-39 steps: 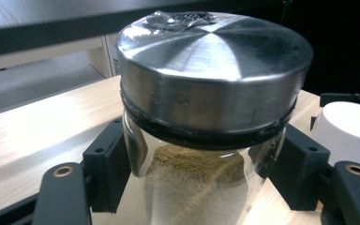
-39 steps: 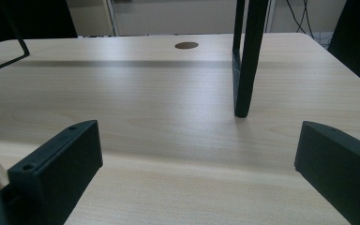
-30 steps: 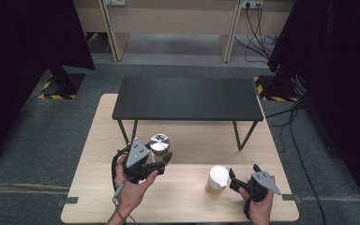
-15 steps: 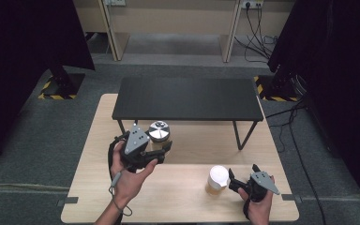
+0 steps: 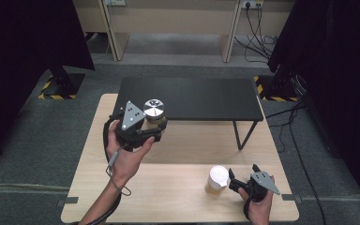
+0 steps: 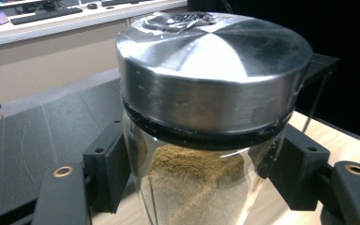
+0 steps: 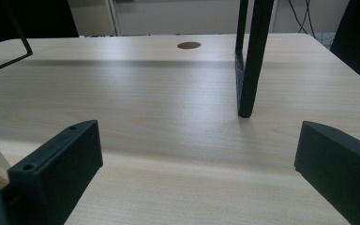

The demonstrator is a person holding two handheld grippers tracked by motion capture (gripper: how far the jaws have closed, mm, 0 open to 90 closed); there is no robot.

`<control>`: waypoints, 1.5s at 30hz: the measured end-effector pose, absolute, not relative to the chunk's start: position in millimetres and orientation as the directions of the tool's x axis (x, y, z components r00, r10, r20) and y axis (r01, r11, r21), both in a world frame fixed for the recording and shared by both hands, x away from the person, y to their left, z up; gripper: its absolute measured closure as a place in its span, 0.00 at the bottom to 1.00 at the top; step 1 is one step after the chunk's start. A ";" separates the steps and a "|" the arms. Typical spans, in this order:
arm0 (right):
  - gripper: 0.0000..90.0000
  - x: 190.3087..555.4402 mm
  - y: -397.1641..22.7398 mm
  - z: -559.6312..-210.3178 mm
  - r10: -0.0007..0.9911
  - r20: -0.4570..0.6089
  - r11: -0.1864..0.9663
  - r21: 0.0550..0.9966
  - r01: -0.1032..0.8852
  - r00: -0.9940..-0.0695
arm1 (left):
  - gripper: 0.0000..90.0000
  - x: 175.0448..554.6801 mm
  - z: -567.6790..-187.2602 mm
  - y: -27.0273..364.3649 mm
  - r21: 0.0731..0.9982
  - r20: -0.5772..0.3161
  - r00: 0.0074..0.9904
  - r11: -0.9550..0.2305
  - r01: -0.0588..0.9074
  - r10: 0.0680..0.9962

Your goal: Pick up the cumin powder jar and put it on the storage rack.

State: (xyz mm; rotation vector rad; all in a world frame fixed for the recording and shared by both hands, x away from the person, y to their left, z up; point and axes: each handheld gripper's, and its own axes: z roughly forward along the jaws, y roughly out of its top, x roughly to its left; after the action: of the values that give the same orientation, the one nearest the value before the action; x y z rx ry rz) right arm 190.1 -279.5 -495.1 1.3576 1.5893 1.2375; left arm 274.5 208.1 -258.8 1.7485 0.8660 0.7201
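1. Jar [image 6: 201, 154] of clear glass with a broad brushed-metal lid, clamped below the lid by the left hand-held gripper [image 5: 146, 130], held above the surface [image 5: 178, 187] near the front left corner of the black shelf [image 5: 192, 98].
2. Shelf legs stand on the surface; bare wood lies open between both hands.
3. Brown powder partly fills the jar.
4. The right hand-held gripper [image 5: 234, 183] rests with jaws apart, nothing between them, just beside a white-lidded cup [image 5: 217, 180].

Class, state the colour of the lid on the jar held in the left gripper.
Silver brushed metal lid, clearest in the left gripper view.
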 end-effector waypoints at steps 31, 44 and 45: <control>0.01 190.6 -281.1 -495.0 0.974 0.079 -0.009 0.950 0.312 -0.214 | 0.33 343.3 -277.5 187.4 0.952 0.082 0.414 -0.194 0.237 0.906; 0.01 190.7 -281.6 -495.0 0.973 0.078 -0.006 0.950 0.311 -0.219 | 0.33 362.0 -282.8 183.3 0.952 0.065 0.375 -0.170 0.254 0.925; 0.01 190.7 -281.6 -495.0 0.973 0.078 -0.006 0.950 0.311 -0.219 | 0.33 362.4 -283.6 183.2 0.953 0.063 0.374 -0.167 0.252 0.925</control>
State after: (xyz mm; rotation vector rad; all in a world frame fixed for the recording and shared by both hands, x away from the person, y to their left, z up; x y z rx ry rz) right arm 190.7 -281.6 -495.0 1.3550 1.5982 1.2480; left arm 362.4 183.2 -283.6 1.6552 1.0608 0.8610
